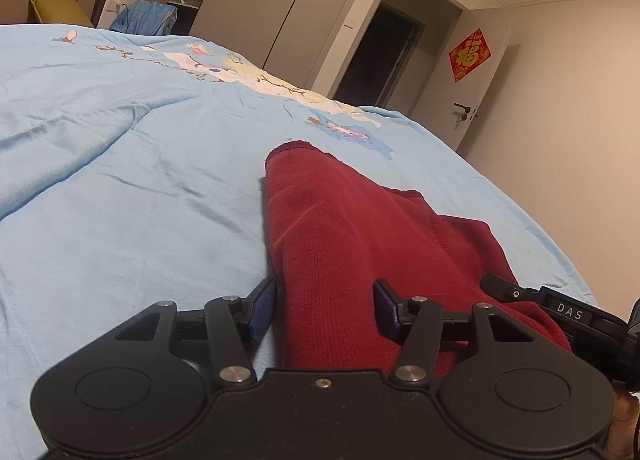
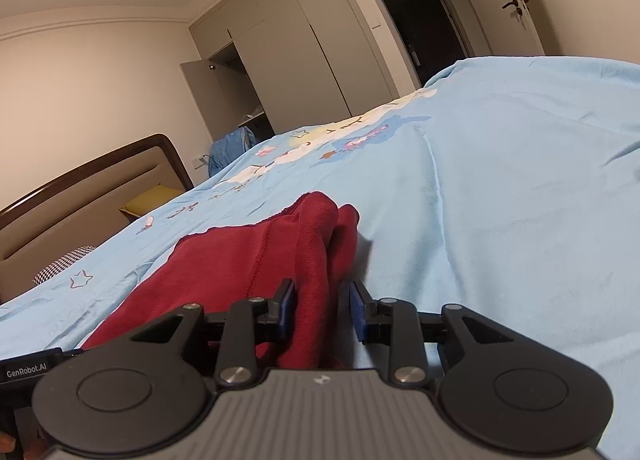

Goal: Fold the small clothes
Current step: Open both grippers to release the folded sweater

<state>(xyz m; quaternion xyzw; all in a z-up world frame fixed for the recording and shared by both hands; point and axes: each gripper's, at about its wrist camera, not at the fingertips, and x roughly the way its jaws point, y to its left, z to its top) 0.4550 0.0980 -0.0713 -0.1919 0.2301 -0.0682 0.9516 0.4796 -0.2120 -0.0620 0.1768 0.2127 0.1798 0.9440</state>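
Note:
A dark red knit garment [image 1: 340,236] lies folded lengthwise on the light blue bed cover [image 1: 120,199]. My left gripper [image 1: 325,306] stands open at the garment's near end, and the red cloth fills the space between its blue pads [image 1: 264,308]. In the right wrist view the same garment [image 2: 248,256] shows a bunched fold running away from me. My right gripper [image 2: 322,310] is open and straddles that fold, its pads [image 2: 358,314] close beside the cloth. The right gripper's body [image 1: 560,310] also shows in the left wrist view, resting against the garment's right edge.
The bed cover carries a cartoon print [image 1: 248,75] down its middle. A padded headboard [image 2: 88,195], a yellow cushion [image 2: 152,195] and a checked cloth [image 2: 64,260] lie to the left. Wardrobes [image 2: 288,47], an open doorway [image 2: 424,15] and blue fabric [image 2: 228,151] stand beyond the bed.

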